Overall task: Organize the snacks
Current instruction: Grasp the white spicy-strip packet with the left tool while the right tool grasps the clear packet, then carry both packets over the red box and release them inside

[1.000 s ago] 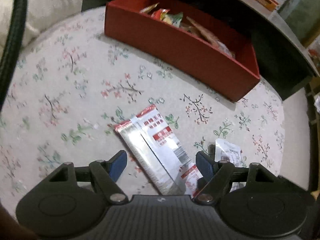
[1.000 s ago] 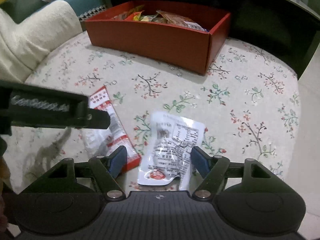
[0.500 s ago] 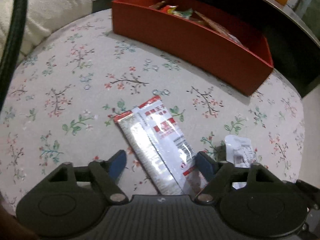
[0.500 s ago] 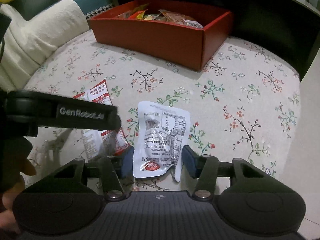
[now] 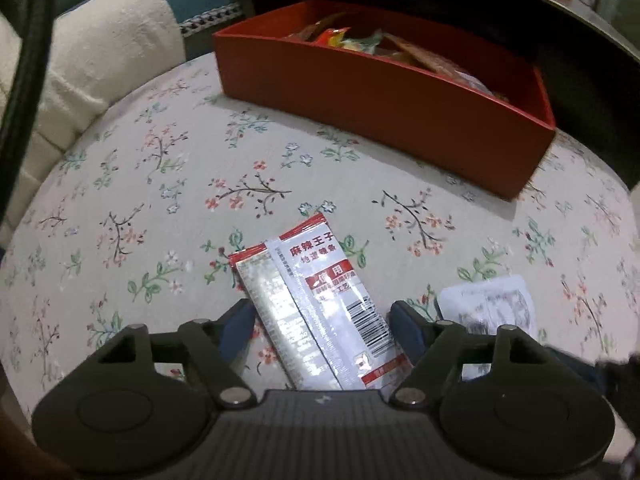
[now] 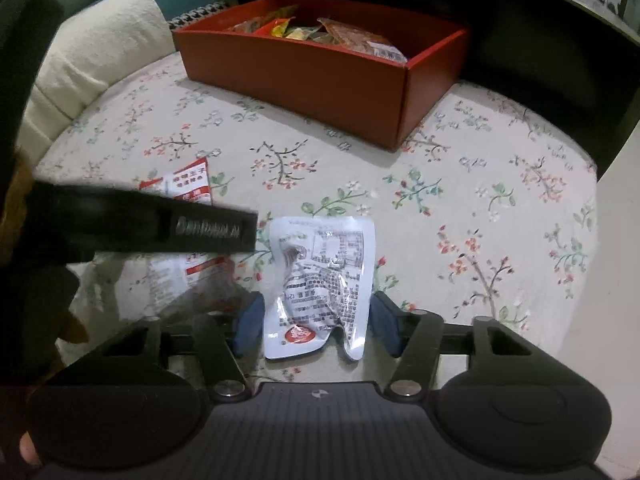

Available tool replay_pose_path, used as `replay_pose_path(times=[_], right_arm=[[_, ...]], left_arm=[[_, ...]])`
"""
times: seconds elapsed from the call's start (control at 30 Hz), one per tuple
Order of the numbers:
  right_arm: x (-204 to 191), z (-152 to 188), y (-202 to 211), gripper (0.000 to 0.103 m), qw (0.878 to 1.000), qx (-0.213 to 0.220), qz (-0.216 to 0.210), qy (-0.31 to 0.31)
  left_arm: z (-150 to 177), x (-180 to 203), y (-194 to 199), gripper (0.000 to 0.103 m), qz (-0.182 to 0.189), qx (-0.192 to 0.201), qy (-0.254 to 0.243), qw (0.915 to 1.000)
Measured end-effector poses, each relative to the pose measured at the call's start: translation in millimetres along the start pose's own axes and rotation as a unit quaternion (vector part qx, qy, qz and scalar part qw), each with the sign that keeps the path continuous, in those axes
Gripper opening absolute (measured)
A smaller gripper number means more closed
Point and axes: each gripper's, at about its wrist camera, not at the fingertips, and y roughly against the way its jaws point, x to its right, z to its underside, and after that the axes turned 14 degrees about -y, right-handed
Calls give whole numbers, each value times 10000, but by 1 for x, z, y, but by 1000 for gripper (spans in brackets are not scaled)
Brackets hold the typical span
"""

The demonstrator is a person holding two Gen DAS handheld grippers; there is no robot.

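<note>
A: Notes on progress. How much is put away?

B: The red open-topped cardboard box (image 5: 384, 92) at your twelve o'clock already holds several bright snack wrappers. Two packets are left on the floral-patterned cloth surface (image 5: 160, 184).

A: Where are they?

B: The long red-and-white foil snack packet (image 5: 316, 304) lies flat, its near end between the blue pads of your left claw (image 5: 322, 326). The crumpled white printed snack pouch (image 6: 320, 280) lies at about three o'clock from it, between the pads of your right claw (image 6: 316, 320).

A: State of the claws?

B: Left claw: half open, jaws just been closing, pads astride the foil packet; I see a gap at the left pad, so no squeeze yet. Right claw: jaws just opened a little, half wide, the pouch between them with daylight on both sides. Neither packet is off the cloth.

A: So what remains?

B: My judgement: you are near the end. Close on each packet, carry both up to twelve o'clock, drop them in the box. The foil looks slippery, and the box wall stands high, so lift well clear.
</note>
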Motion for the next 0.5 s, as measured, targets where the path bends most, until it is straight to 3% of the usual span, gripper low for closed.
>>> replay_pose_path(times=[0.1,0.3,0.5], right_arm=[[1,-1,1,63,10000,-7,-23,-19],[8,-6,8,62,9985,3,-383,-396],[7,-18,21,62,9937,256,-798,-739]], left_arm=[[5,-8,6,56,248,2,-325,9992],[12,-48,14,50,673,-107,-192,9975],[1,-66,38,50,815,300,-163,9961]])
